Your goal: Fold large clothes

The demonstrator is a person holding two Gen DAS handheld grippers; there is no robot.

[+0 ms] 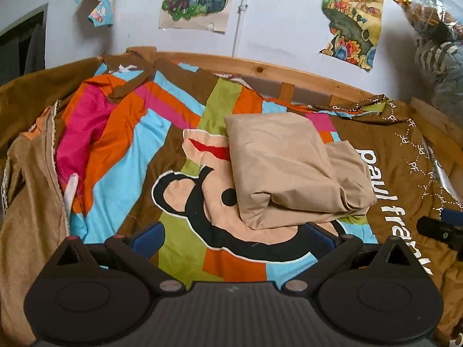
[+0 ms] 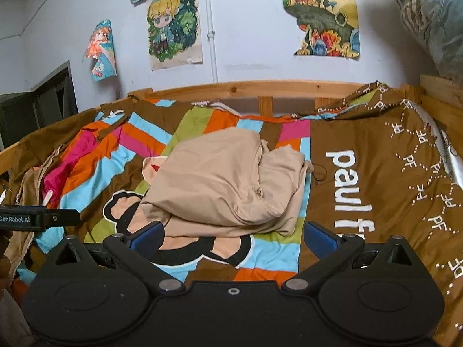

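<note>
We found the garment [image 1: 292, 170] lying as a beige bundle near the middle of the quilt [image 1: 139, 150], over the cartoon face printed on it and just left of the white lettering. It looked folded down to a compact packet, with a broad top layer doubled over a smaller layer that stuck out on its right. From the right wrist view the garment [image 2: 225, 185] was less tidy: its right side bunched into loose creases, and a thin lower layer trailed out toward us along the near edge.

The left gripper [image 1: 231, 232] had its fingers spread wide and empty, the bundle's near corner sitting between them but, as far as we could tell, apart from both pads. The right gripper [image 2: 233, 235] was likewise spread wide, holding nothing, its blue pads either side of the trailing near edge.

We judged the main folds to be done and the task close to its end. What seemed left was tidying: squaring the crumpled right side and tucking in the stray lower layer, if a neater packet was wanted. A second brown cloth [image 1: 29, 202] lay heaped at the quilt's left edge; we could not tell whether it was another piece to fold. Posters [image 2: 170, 29] hung on the wall behind the wooden rail [image 2: 260, 86].
</note>
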